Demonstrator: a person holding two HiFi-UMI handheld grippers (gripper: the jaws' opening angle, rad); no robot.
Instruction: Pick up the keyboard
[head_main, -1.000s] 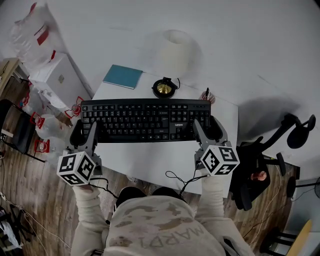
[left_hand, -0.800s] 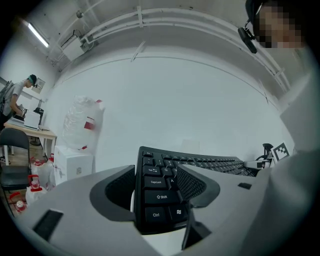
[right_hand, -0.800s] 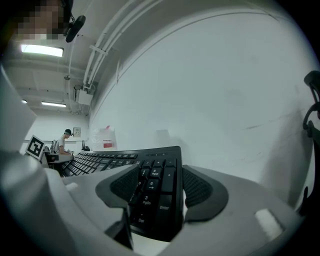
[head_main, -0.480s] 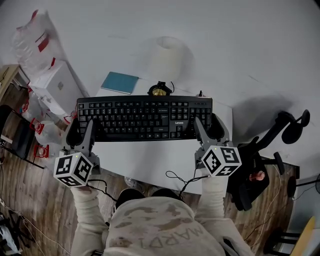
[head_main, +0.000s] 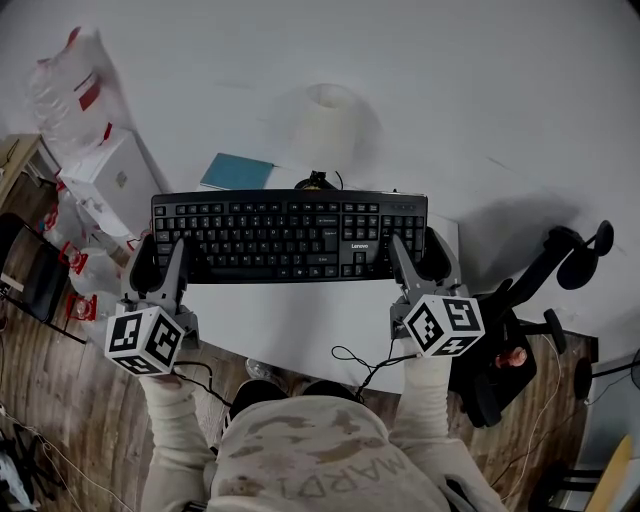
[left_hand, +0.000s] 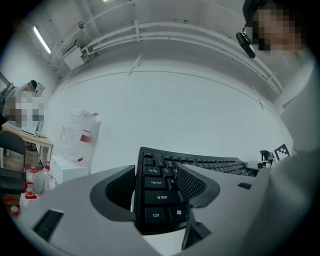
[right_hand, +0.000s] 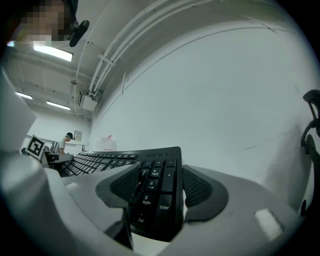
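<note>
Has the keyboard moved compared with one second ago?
Yes. The keyboard has risen: its far edge now covers most of the lamp base, which showed fully before.

Keyboard (left_hand: 159, 197) keys: "Shift", "Ctrl", "Enter"

Grey left claw (head_main: 160, 265) and right claw (head_main: 418, 258) each bore a white cube (head_main: 146, 338) with black square markers; black cables (head_main: 362, 360) hung at six o'clock; cream sleeves (head_main: 170, 420), camouflage top (head_main: 310, 450).

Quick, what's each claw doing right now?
Left claw: closed on the keyboard, at its left end.
Right claw: closed on the keyboard, at its right end.
</note>
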